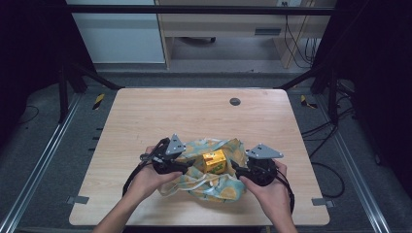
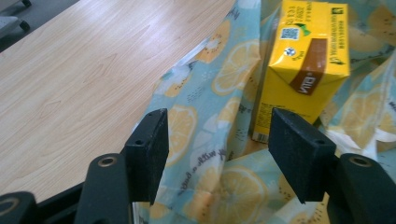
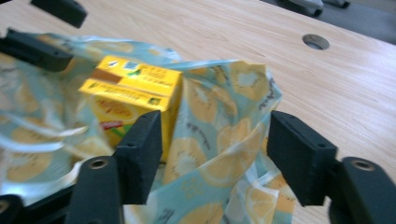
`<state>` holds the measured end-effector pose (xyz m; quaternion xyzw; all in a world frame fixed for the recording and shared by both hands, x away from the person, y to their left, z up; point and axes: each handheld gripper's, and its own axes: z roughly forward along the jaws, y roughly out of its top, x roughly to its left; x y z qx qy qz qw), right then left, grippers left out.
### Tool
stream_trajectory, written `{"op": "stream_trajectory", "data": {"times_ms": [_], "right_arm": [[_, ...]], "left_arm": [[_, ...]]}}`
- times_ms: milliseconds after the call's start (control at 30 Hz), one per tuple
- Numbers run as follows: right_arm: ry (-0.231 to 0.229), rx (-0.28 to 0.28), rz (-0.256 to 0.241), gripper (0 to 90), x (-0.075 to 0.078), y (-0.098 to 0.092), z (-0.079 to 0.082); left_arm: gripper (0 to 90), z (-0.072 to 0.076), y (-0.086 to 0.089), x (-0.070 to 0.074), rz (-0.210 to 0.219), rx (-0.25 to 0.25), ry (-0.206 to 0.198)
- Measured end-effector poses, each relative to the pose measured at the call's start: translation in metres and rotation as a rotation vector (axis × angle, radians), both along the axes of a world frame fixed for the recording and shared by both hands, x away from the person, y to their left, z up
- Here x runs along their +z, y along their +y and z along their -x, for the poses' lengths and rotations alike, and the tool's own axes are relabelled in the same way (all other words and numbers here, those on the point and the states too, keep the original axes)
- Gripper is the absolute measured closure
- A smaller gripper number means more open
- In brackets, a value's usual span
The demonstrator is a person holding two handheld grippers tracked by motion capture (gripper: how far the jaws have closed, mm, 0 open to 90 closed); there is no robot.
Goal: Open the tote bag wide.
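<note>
A light-blue cloth bag point(image 1: 214, 187) with a lemon print lies crumpled at the near middle of the wooden table point(image 1: 160, 116). A yellow drink carton point(image 1: 214, 161) stands upright inside it. My left gripper point(image 1: 189, 164) is at the bag's left side and my right gripper point(image 1: 235, 167) at its right side. In the left gripper view the gripper point(image 2: 218, 145) is open over a fold of the bag point(image 2: 205, 98), with the carton point(image 2: 306, 60) just ahead to the right. In the right gripper view the gripper point(image 3: 215, 144) is open around the bag's raised edge point(image 3: 224, 130), the carton point(image 3: 133, 93) ahead to the left.
A round cable hole point(image 1: 235, 101) sits in the table's far half, seen also as the hole point(image 3: 315, 41) in the right gripper view. The other gripper's black jaws point(image 3: 35, 49) reach in beyond the carton. Floor rails and cables flank the table.
</note>
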<state>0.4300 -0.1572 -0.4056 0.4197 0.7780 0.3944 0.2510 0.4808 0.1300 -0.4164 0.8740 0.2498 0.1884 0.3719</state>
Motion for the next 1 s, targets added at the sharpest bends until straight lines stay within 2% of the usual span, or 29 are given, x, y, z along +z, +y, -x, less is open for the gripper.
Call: {"op": "stream_trajectory", "data": {"times_ms": [100,233,367,467,533,633,800,1000], "right_arm": [[0.01,-0.029,0.001,28.1,-0.004,0.001,-0.007],[0.039,-0.051,0.009,24.1,-0.01,0.003,-0.013],[0.071,-0.041,0.018,23.7,-0.015,0.003,-0.01],[0.095,-0.027,0.036,27.0,-0.02,0.002,-0.004],[0.114,-0.02,0.045,32.1,-0.025,0.0,0.0],[0.141,-0.003,0.058,40.9,-0.032,-0.002,0.006],[0.144,0.03,0.071,55.3,-0.038,-0.01,0.017],[0.159,0.065,0.086,78.5,-0.044,-0.021,0.021]], "left_arm": [[42.0,-0.006,-0.002,-0.003,-0.025,-0.001,-0.003],[47.6,-0.014,-0.003,-0.007,-0.037,-0.005,0.022],[59.0,-0.018,-0.005,-0.01,-0.053,-0.011,0.05],[70.6,-0.019,-0.006,-0.013,-0.071,-0.016,0.067],[79.8,-0.02,-0.005,-0.013,-0.074,-0.009,0.07],[87.3,-0.02,-0.003,-0.011,-0.053,0.013,0.058],[89.7,-0.022,0.001,-0.005,0.005,0.063,0.032],[90.0,-0.027,0.005,-0.008,0.028,0.091,0.05]]}}
